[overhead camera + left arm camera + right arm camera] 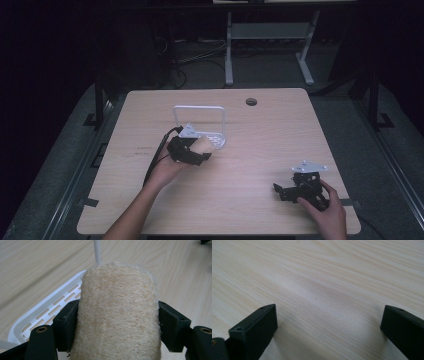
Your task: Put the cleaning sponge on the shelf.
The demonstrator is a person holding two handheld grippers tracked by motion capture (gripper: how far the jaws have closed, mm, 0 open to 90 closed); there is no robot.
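**Loofah clamped over the rack**

Your left gripper [192,150] has the loofah sponge [117,315] squeezed between both jaws, right above the white rack [47,312] at mid-table. Your right gripper [295,190] sits wide open, nothing between its jaws, low over the bare wooden table [317,277].

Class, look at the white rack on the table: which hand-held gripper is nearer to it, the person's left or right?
Left. The left hand-held gripper holds a loofah sponge right at the white rack. The right hand-held gripper sits open, far off by the table's near right corner.
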